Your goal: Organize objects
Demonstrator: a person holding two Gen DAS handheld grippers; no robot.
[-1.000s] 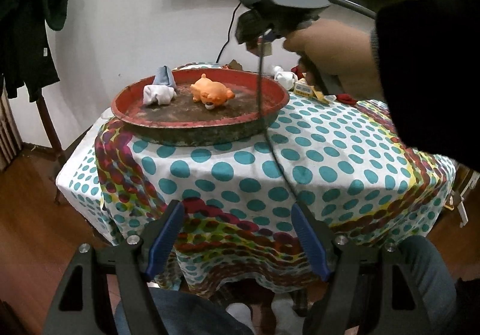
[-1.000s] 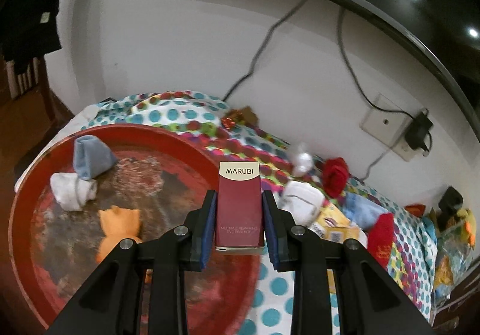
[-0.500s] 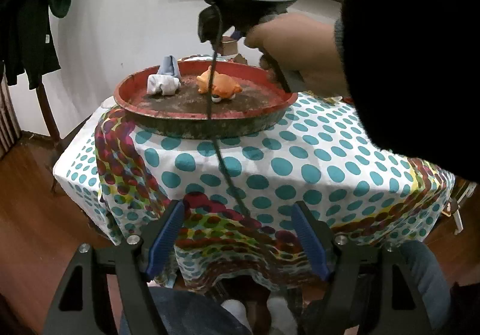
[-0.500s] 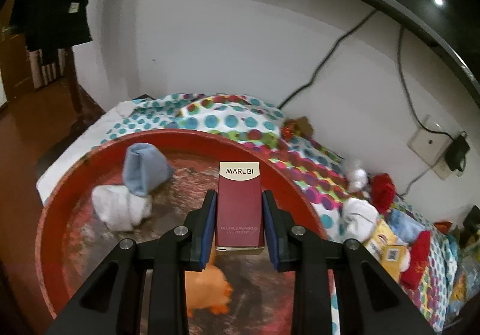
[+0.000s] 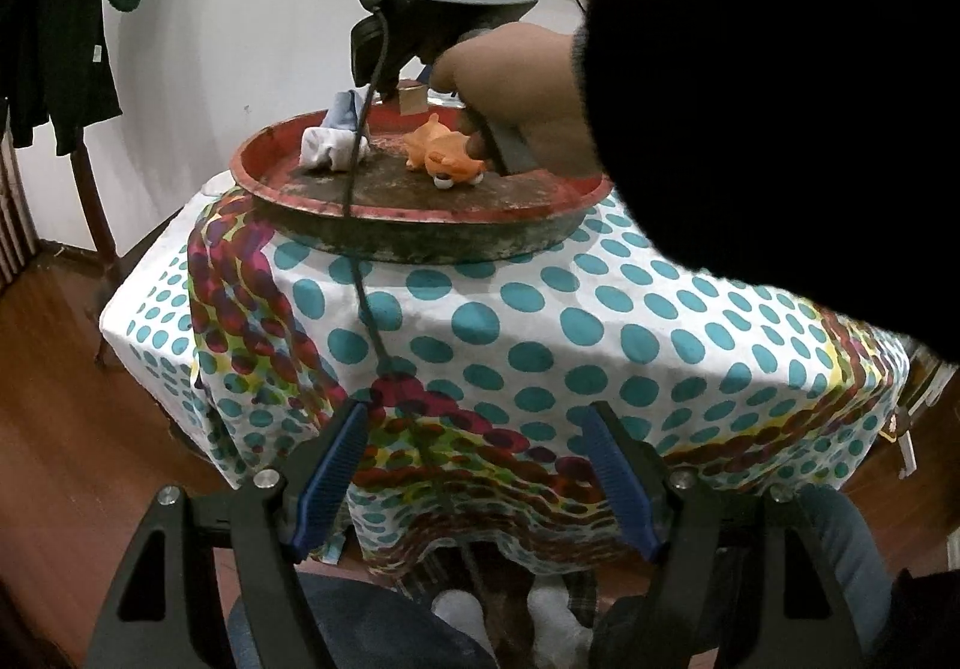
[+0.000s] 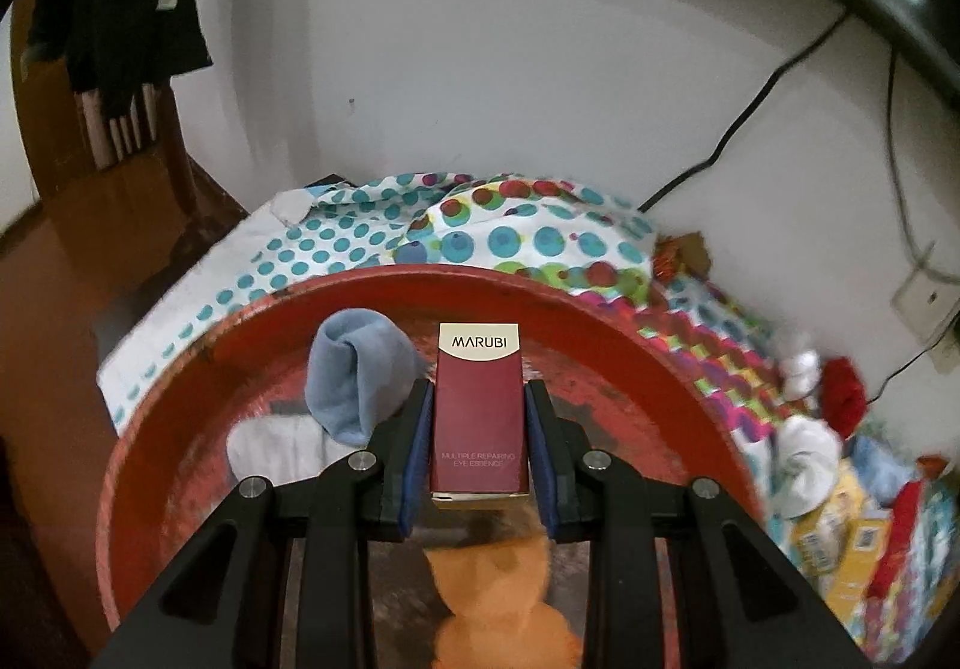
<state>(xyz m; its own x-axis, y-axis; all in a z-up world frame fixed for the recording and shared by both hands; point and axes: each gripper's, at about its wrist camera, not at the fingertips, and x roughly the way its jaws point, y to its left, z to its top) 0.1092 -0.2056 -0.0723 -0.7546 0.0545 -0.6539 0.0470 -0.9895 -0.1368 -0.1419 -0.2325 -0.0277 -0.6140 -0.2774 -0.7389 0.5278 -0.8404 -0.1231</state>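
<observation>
My right gripper (image 6: 479,417) is shut on a dark red MARUBI box (image 6: 479,417) and holds it over the round red tray (image 6: 600,321). In the tray lie a rolled blue sock (image 6: 354,375), a white sock (image 6: 270,447) and an orange toy animal (image 6: 498,609) just under the gripper. The left wrist view shows the same tray (image 5: 420,237) on the dotted tablecloth (image 5: 540,321), with the orange toy (image 5: 444,153) and socks (image 5: 330,144), and a hand holding the right gripper's body over it. My left gripper (image 5: 474,465) stands open and empty near the table's front edge.
Right of the tray lie several loose things: white socks (image 6: 804,453), a red cloth (image 6: 843,393) and yellow packets (image 6: 840,537). A cable (image 5: 366,249) hangs from the right gripper across the tray. Dark clothes (image 5: 54,9) hang at left. A wall with cables stands behind.
The right gripper has carried the box leftward and lower over the tray, past the orange toy toward the socks. The left gripper has stayed where it was.
</observation>
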